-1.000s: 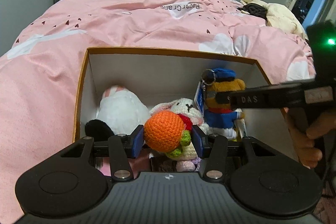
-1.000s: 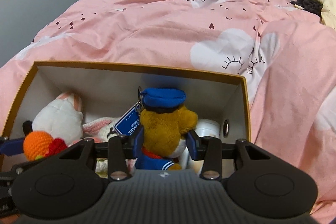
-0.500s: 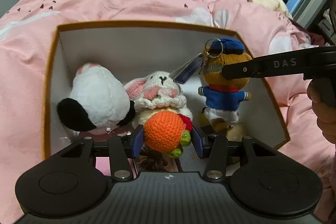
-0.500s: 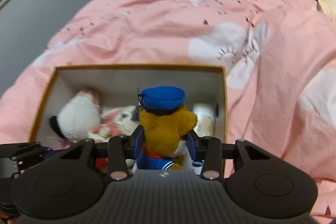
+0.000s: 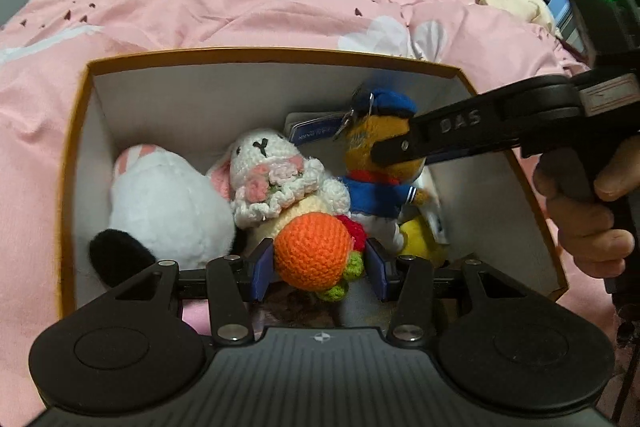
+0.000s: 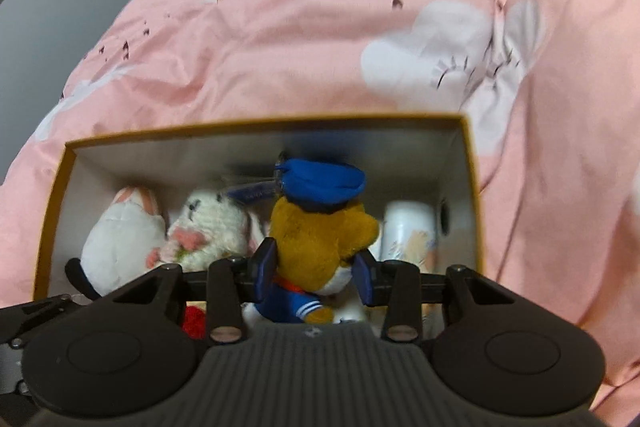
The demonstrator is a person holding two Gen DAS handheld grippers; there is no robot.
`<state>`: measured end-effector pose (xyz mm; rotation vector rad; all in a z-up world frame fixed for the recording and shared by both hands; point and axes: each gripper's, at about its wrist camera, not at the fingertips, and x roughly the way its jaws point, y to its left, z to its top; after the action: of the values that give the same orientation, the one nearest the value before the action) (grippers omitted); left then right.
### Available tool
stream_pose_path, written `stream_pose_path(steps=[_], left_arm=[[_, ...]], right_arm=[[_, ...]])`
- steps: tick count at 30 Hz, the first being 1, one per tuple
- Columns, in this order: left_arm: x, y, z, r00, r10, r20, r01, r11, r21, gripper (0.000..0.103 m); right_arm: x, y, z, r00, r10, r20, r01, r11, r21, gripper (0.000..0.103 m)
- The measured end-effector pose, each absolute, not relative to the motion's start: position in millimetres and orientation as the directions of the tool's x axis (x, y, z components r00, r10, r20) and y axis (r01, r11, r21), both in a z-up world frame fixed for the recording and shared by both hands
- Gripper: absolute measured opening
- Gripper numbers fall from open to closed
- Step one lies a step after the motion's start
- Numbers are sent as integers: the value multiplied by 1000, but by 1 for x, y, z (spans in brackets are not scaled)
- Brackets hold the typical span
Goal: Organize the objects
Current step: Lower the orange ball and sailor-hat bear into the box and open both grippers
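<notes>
Left gripper (image 5: 318, 269) clamped on orange toy (image 5: 312, 251), right gripper (image 6: 316, 273) clamped on bear (image 6: 320, 239) — both over the box (image 5: 280, 55), presumably for stowing beside the bunny (image 5: 276, 175).

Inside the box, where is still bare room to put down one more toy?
The box is crowded on its left and middle: white plush, crochet rabbit and sailor bear sit pressed together. Bare patches: the floor strip along the right wall beyond the bear, partly taken by a white bottle, and the strip behind the toys by the far wall.
</notes>
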<state>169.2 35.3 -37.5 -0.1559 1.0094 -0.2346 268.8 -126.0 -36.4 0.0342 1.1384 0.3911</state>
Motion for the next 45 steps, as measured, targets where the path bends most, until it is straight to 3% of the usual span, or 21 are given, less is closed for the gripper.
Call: stream_pose_path(steps=[11, 16, 26, 33, 40, 45], left_arm=[[161, 46, -29, 522, -249, -816, 92, 967, -237, 55], [153, 43, -16, 542, -284, -791, 124, 958, -259, 55], [165, 24, -9, 561, -290, -776, 170, 957, -234, 55], [194, 7, -7, 613, -221, -758, 164, 975, -151, 55], [209, 5, -20, 615, -195, -764, 113, 981, -158, 56], [209, 12, -20, 618, -215, -757, 94, 975, -200, 66]], right_arm=[[274, -114, -52, 372, 313, -874, -365, 915, 173, 42], [263, -114, -36, 437, 288, -852, -419, 903, 91, 55], [218, -146, 10, 621, 247, -744, -375, 927, -4, 55], [197, -159, 4, 642, 225, -733, -347, 938, -16, 55], [187, -155, -2, 656, 251, -711, -384, 923, -28, 56], [182, -152, -6, 648, 263, -715, -404, 914, -30, 60]])
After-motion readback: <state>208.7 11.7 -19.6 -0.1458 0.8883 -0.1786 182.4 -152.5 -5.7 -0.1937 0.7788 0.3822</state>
